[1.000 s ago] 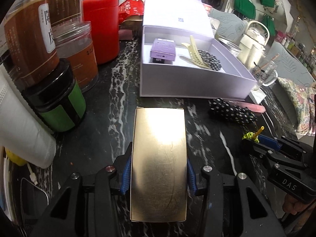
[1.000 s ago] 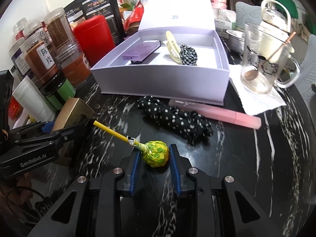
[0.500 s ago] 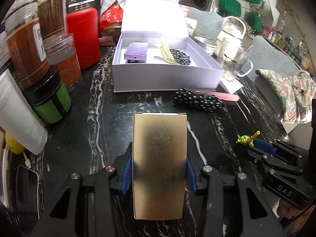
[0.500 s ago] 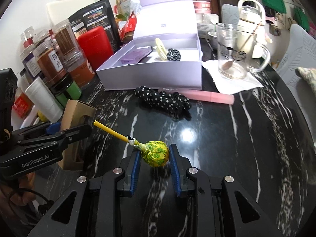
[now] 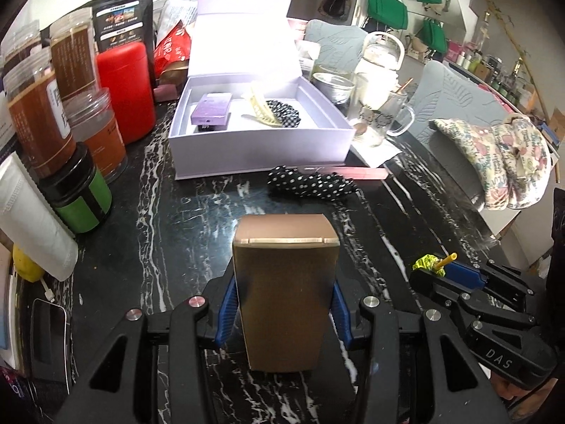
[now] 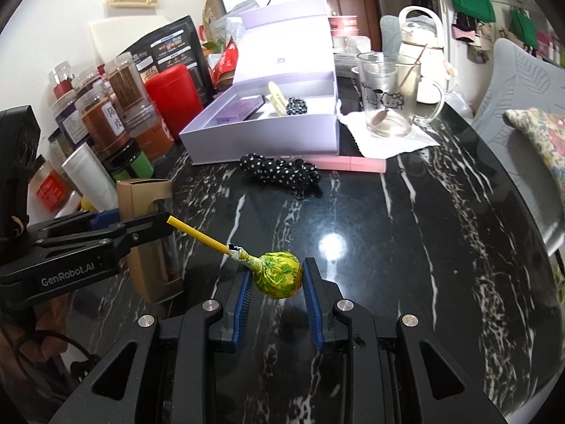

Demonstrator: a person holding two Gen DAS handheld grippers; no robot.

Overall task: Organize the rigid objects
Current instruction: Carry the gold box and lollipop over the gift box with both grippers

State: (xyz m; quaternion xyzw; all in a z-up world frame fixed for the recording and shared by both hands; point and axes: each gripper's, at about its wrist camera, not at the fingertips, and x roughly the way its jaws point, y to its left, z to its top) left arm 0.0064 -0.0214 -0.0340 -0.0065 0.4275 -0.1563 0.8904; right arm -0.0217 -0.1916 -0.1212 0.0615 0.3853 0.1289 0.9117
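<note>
**A:** so what's each hand holding right now?

**B:** left gripper [image 5: 284, 312] has its jaws clamped on a gold carton [image 5: 284, 289], blue pads pressed on both long sides, and it's up off the black marble counter [image 5: 169, 219]. The right gripper [image 6: 277, 284] has its jaws squeezed on a lollipop [image 6: 279, 275] in a yellow-green wrapper, with the yellow stick poking out toward the left one.

**A:** and the box everything goes in?

**B:** the lilac box [image 5: 261, 152] sits open at the back of the counter, lid standing up behind it. Inside: a small purple carton [image 5: 211, 109] on the left, then a cream hair clip [image 5: 263, 110] and a black-and-white checked scrunchie [image 5: 284, 113] touching each other.

**A:** anything loose?

**B:** yep, a polka-dot fabric thing [image 6: 280, 173] is lying just in front of the box, with a pink tube [image 6: 349, 164] right behind it. Jars and a red canister [image 5: 125, 92] are crowded left of the box, and a glass mug [image 6: 388, 102] with a spoon stands on a napkin to its right.
</note>
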